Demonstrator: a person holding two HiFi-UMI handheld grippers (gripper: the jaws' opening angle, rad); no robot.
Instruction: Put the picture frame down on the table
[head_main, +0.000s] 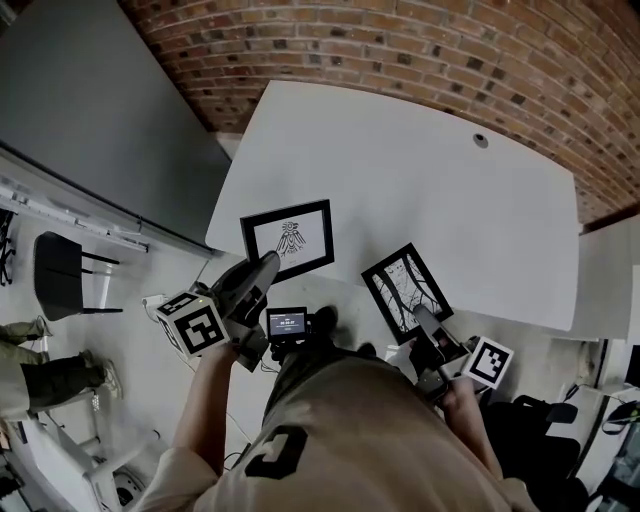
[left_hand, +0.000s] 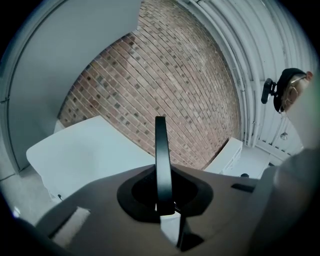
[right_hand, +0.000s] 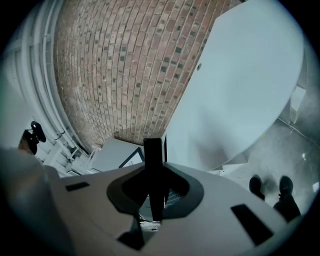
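- The left frame (head_main: 288, 238) is hanging over the near edge of the white table (head_main: 430, 170), and the left gripper (head_main: 262, 272) is pinching its lower corner.
- The right frame (head_main: 407, 290) is tilting beside it, with the right gripper (head_main: 424, 325) clamping its bottom edge.
- Probably the carrying step is going on; next, each frame is needing lowering flat before release.

Count, by kind:

- Picture frames: 2. Left frame (head_main: 289, 238) and right frame (head_main: 407, 290), both black-edged w/ line sketches.
- Grippers: 2. Left gripper (head_main: 268, 264), right gripper (head_main: 421, 316).
- Marker cubes: 2, one per gripper: left cube (head_main: 193, 322), right cube (head_main: 490, 362).
- Tables: 1 white table (head_main: 400, 170), w/ 1 round hole (head_main: 480, 140).
- Chairs: 1 black chair (head_main: 58, 275).
- Brick walls: 1 (head_main: 400, 50).
- Small display units: 1 (head_main: 287, 322).
- Bystanders: 1, legs only (head_main: 40, 375).
- Shoes, right gripper view: 2 (right_hand: 256, 186) (right_hand: 286, 186).
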